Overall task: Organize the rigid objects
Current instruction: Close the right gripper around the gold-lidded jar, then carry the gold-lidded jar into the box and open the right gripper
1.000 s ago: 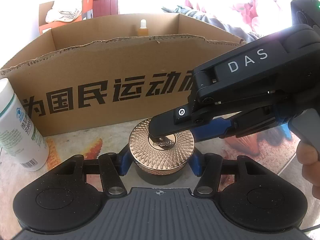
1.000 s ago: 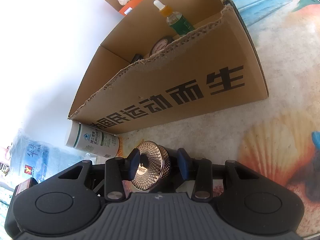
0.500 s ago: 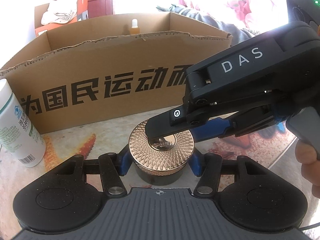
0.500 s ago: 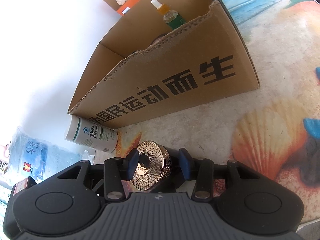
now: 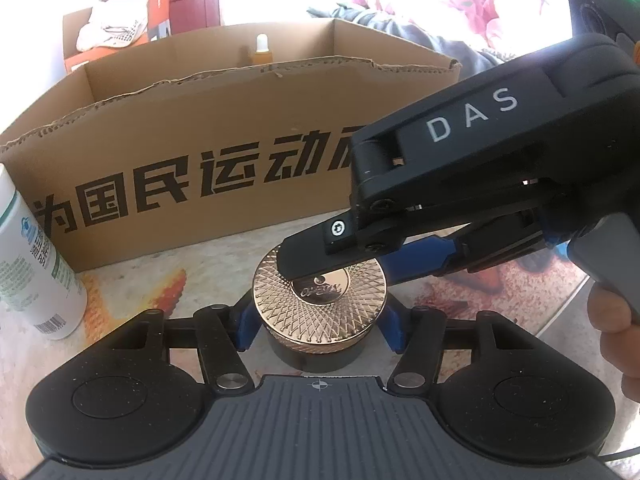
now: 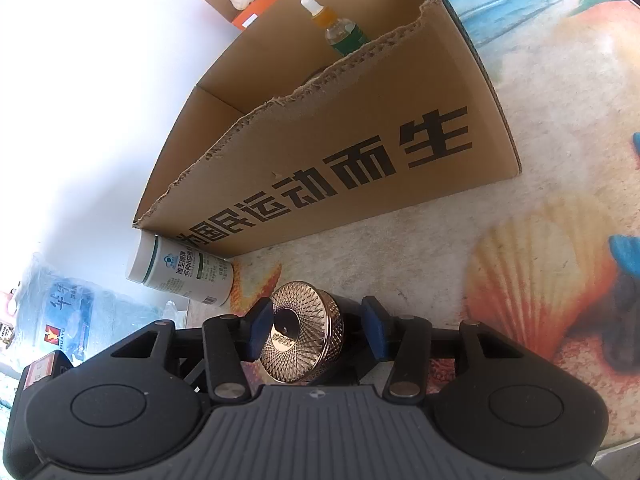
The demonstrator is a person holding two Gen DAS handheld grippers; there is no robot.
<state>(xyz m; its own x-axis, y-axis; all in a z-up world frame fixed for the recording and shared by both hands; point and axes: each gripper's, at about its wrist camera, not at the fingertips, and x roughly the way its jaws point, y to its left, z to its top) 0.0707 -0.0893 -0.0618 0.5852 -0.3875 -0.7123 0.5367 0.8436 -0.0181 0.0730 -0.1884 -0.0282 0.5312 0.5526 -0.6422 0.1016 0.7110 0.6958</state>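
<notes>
A round jar [image 5: 320,304] with a rose-gold patterned lid and dark body sits between the blue pads of my left gripper [image 5: 320,324]. The pads lie against the lid's rim, and the jaws are easing open slightly. My right gripper [image 5: 340,268] reaches in from the right, rolled on its side, with one finger over the lid. In the right wrist view the jar [image 6: 306,340] lies between the right gripper's [image 6: 316,330] pads. Those jaws are opening, with a gap at the jar's base. I cannot tell whether the jar rests on the table.
An open cardboard box [image 5: 200,120] with black lettering stands just behind and holds a dropper bottle [image 6: 340,28]. A white supplement bottle [image 5: 36,272] stands at the box's left corner. A hand [image 5: 612,320] holds the right gripper's grey handle. The tablecloth has a seashell print.
The right gripper's pads have spread wider apart around the jar. The left gripper and the jar have stayed almost where they were.
</notes>
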